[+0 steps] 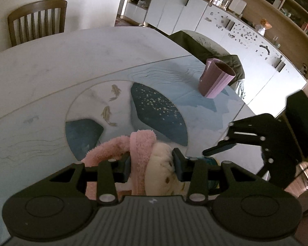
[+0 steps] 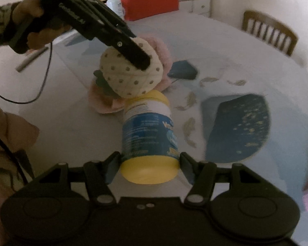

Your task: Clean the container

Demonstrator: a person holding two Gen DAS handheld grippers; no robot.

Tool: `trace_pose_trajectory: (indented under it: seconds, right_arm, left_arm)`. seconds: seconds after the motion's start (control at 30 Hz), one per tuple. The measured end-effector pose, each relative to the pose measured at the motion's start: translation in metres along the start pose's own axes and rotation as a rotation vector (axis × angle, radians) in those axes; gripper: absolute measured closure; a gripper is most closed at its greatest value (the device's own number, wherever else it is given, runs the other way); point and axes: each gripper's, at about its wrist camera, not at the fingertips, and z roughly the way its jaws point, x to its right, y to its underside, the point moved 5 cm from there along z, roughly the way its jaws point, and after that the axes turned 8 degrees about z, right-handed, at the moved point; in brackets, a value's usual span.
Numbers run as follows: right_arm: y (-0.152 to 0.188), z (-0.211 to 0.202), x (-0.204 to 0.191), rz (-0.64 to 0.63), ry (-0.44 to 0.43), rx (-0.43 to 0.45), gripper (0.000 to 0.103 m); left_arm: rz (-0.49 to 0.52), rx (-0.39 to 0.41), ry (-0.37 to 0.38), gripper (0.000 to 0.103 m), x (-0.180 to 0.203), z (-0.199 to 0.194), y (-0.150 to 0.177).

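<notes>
We hold the left gripper (image 1: 152, 164) with its jaws pinching a cloth (image 1: 160, 164), a cream quilted pad with brown dots backed by pink fleece, and in the right wrist view the same cloth (image 2: 131, 75) is pressed against the far end of the jar (image 2: 148, 135). The right gripper (image 2: 149, 167) has its jaws clamped on the jar near its yellow lid, which faces the camera; the jar lies along the fingers, its blue and white label up and its yellow far end touching the cloth at 12 o'clock. In the left wrist view the jar shows only as a sliver of blue just beside the cloth at 3 o'clock, partly hidden by the left fingers, with the right gripper (image 1: 219, 149) beyond it. A hand (image 2: 33, 20) grips the left handle at 10 o'clock in the right view, a cable hanging below it. Both grippers are over the table (image 1: 51, 65), whose mat (image 1: 158, 110) carries dark blue shapes and small gold fish. A mauve cup (image 1: 216, 78) stands upright on the mat at 1 o'clock in the left view, well apart from the cloth. A chair (image 1: 38, 20) stands at the table's far edge at 11 o'clock.
</notes>
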Motion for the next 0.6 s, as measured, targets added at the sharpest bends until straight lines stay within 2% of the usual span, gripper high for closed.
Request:
trace_pose_trajectory:
  seconds: [0.1, 0.3, 0.43, 0.6]
  right_arm:
    - [0.007, -0.006, -0.006, 0.008, 0.083, 0.044, 0.036]
    - [0.018, -0.004, -0.015, 0.043, 0.179, 0.111, 0.035]
    - [0.018, 0.004, -0.011, 0.076, 0.171, 0.105, 0.035]
    - [0.018, 0.008, -0.003, 0.169, 0.096, 0.101, 0.04]
  left_arm:
    - [-0.002, -0.005, -0.009, 0.063, 0.002, 0.001, -0.001]
    - [-0.013, -0.023, -0.032, 0.063, 0.005, 0.006, -0.006]
    - [0.0, -0.032, -0.049, 0.063, 0.009, 0.01, -0.009]
    - [0.0, -0.019, -0.056, 0.063, 0.011, 0.006, -0.01]
